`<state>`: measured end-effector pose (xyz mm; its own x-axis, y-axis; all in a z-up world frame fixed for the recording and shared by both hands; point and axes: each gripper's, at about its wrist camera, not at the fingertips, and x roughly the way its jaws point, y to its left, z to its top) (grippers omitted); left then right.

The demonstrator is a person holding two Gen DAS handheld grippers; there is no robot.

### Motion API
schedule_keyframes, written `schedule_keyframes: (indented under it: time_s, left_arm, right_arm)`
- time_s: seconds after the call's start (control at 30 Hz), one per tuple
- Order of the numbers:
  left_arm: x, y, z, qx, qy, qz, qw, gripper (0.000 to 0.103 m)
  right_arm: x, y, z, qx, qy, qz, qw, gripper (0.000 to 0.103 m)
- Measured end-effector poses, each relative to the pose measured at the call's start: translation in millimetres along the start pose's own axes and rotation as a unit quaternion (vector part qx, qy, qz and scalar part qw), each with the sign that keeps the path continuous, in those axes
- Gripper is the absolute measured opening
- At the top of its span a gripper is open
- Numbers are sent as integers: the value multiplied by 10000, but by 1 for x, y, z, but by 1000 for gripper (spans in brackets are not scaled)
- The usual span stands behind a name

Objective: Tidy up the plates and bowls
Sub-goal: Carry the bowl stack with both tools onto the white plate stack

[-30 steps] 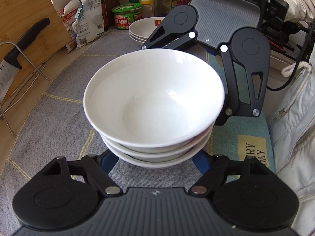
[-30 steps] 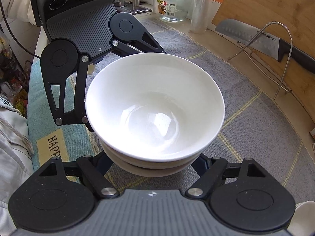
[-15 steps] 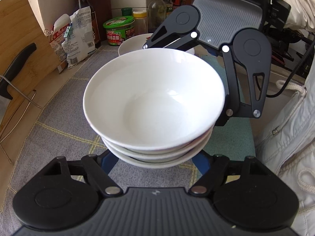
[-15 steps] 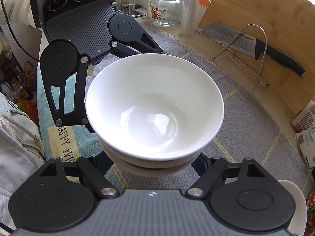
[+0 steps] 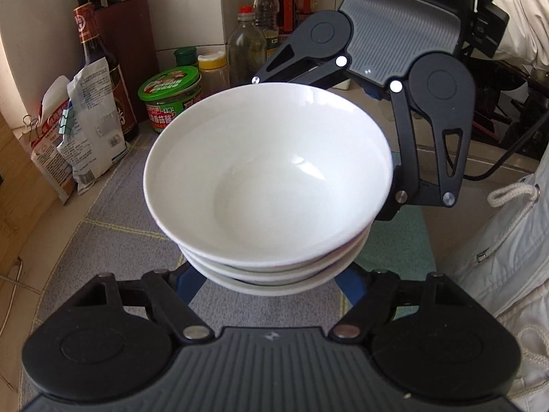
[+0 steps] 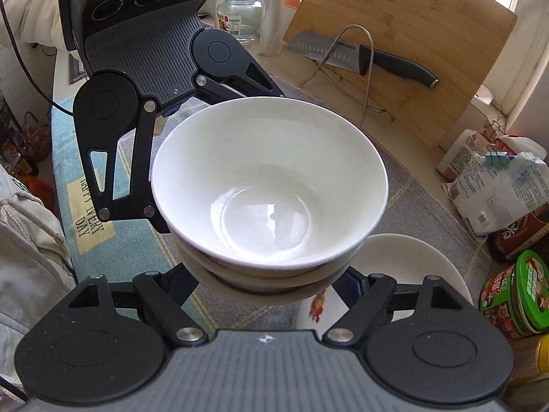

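Left gripper (image 5: 271,276): its two blue fingers are spread wide. One sits on each side, low down, and their tips are hidden.
Right gripper (image 6: 267,279): spread wide the same way, tips hidden too.
How they stand: the two grippers face each other, close together.
Holding tight or not: cannot tell.

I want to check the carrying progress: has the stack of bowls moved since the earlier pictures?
Yes. The stack of bowls has moved away from the knife and toward the green-lidded jar, now above the plate.
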<state>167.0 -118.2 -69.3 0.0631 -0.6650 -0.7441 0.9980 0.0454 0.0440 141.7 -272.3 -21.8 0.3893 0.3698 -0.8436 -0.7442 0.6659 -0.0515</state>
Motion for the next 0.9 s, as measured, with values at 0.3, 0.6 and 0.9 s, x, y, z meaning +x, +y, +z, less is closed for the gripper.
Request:
schedule_keyframes:
  time_s: [0.3, 0.6, 0.9]
  left_arm:
    - [41, 5, 38, 216, -48, -104, 9997, 80]
    - [75, 15, 55, 214, -18, -175, 9996, 80]
    - [94, 23, 61, 212, 90, -145, 9996, 80]
  right_arm:
    - [-17, -39, -34, 152, 16, -226, 9996, 86]
    - [-14, -68, -56, 266, 98, -278, 9992, 86]
    - [-7, -85, -66, 361, 116, -234, 9990, 87]
